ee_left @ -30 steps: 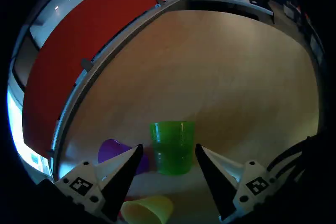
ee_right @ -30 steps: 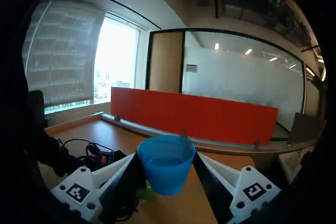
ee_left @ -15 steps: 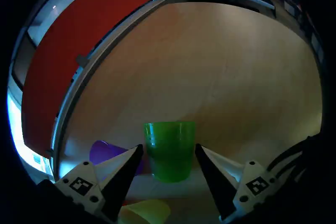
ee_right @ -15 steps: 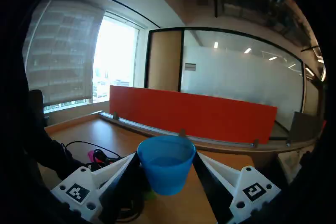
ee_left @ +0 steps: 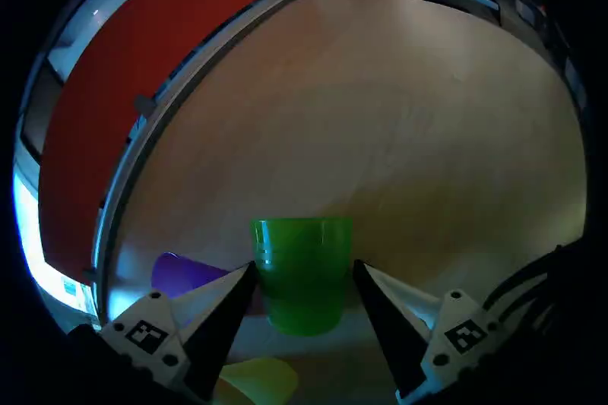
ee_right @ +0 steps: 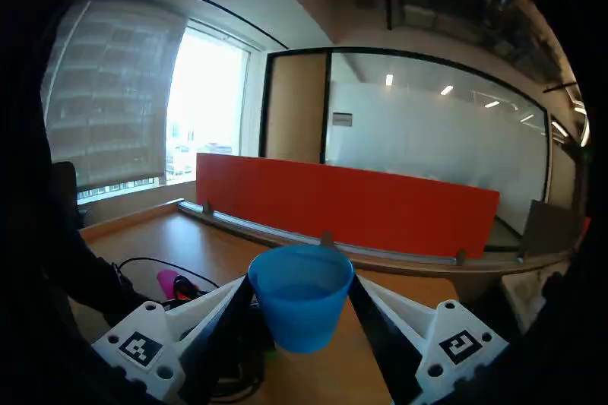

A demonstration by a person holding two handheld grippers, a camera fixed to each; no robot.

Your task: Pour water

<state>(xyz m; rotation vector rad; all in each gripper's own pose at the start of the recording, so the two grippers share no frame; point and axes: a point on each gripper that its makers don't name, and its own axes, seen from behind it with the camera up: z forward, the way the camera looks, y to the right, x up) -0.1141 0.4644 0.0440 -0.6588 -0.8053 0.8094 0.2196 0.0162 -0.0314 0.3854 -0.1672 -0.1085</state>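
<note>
Right gripper (ee_right: 300, 281) clamped mid-wall on the light, thin-walled, easily squashed blue cup (ee_right: 302, 317), which is upright between its fingers and holds water; left gripper (ee_left: 304, 267) flanks the green cup (ee_left: 302, 283), and whether it is gripping cannot be told.

Left gripper (ee_left: 303, 264): white wedge bodies, black tapering fingers (ee_left: 220, 321). Square black-and-white tags (ee_left: 146, 335) at 7 and 5 o'clock, ringed by dark screws (ee_left: 154, 296) (small round dots). Black cables (ee_left: 524, 283) at 4 o'clock. Right gripper (ee_right: 300, 278): same white-and-black build, same tags.
</note>
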